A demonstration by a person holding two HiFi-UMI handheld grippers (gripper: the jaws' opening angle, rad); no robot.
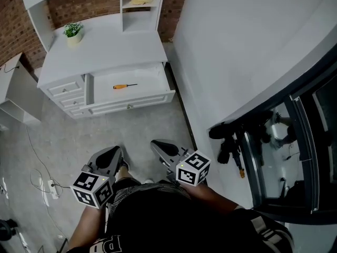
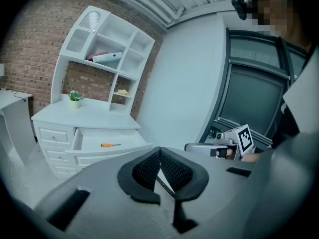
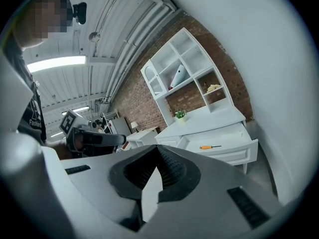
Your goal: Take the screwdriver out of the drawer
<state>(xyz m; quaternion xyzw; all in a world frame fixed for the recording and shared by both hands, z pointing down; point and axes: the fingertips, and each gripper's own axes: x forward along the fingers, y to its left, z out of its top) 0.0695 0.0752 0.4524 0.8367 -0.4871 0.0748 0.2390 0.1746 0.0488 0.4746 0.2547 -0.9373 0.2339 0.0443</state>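
Well back from the cabinet (image 1: 105, 51), both grippers carried low
Left gripper (image 1: 117, 153) and right gripper (image 1: 159, 145) are clenched on nothing, probably just in transit; ahead, the orange screwdriver (image 1: 124, 86) lies flat in the open drawer (image 1: 131, 100), exposed for a reach from above

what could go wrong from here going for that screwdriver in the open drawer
1. The screwdriver is thin and lies flat on the drawer floor, so a claw closing on it could push or roll it instead of gripping it.
2. The left claw and right claw are both shut and empty; reaching in without opening first would probably just knock it.
3. The drawer has a raised front that a low approach could hit.
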